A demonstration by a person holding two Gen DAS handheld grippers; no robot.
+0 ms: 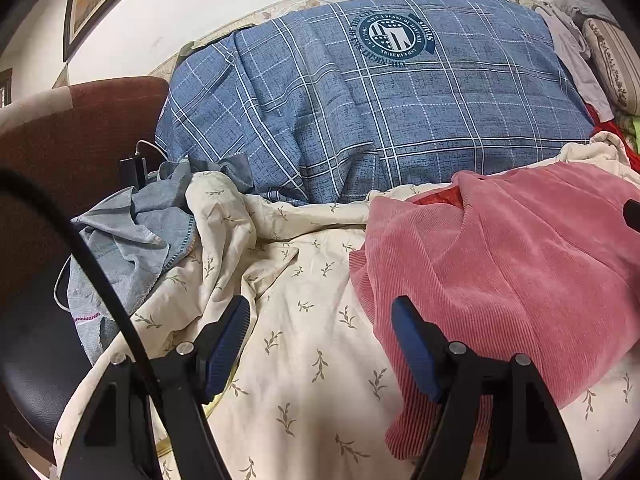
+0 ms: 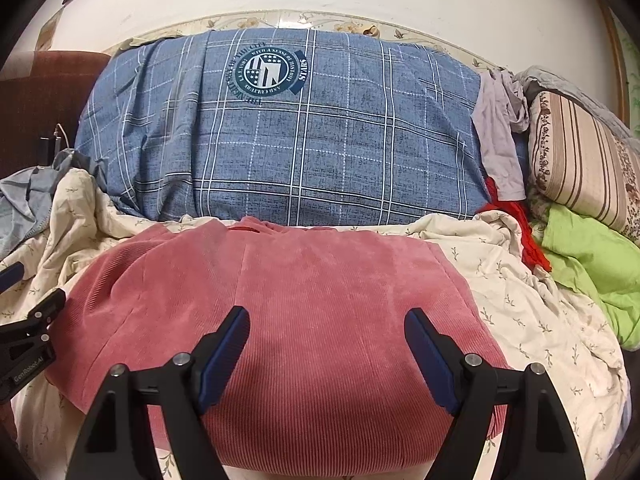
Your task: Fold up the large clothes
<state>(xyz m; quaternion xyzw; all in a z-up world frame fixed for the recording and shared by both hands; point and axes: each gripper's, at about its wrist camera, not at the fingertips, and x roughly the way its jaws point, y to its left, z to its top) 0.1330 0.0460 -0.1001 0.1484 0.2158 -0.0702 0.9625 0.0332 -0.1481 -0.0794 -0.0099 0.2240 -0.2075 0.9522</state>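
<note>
On a bed spread with a leaf-print sheet [image 2: 520,312] lies one pink corduroy garment [image 2: 280,304], below a blue plaid quilt [image 2: 304,136]. Two claws gape empty: right claw [image 2: 326,354] over the garment, left claw [image 1: 320,344] beside its edge. Only the right view shows one striped pillow [image 2: 580,160].

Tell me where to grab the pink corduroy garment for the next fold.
Take the pink corduroy garment by its near hem corners, coming in low from the near side. It lies fairly flat on the cream leaf-print sheet, collar away, so both lower corners face the open left tongs and right tongs.
</note>
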